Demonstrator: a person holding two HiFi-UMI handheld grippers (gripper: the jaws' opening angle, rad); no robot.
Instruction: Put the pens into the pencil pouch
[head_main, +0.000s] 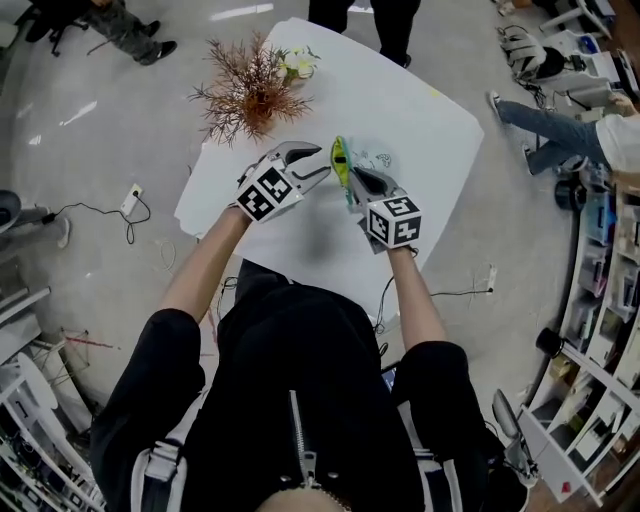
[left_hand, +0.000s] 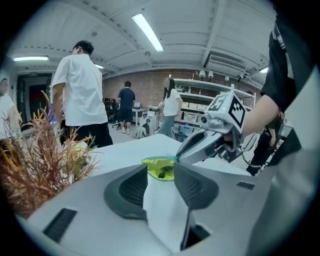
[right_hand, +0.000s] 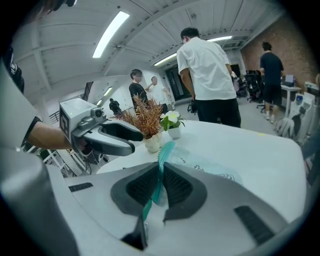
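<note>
Right gripper (right_hand: 160, 172) fingers clenched on pouch (head_main: 340, 160) rim | left gripper (left_hand: 161, 172) fingers released, empty | no pens seen on tabletop (head_main: 420, 130), likely near done

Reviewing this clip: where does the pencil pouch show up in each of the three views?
Head view: centre, pencil pouch between the left gripper and the right gripper.
Left gripper view: lower centre, its yellow-green mouth beyond the open jaws.
Right gripper view: centre, its teal zipper edge pinched in the shut jaws.
Shared landmark: the brown dried plant.
</note>
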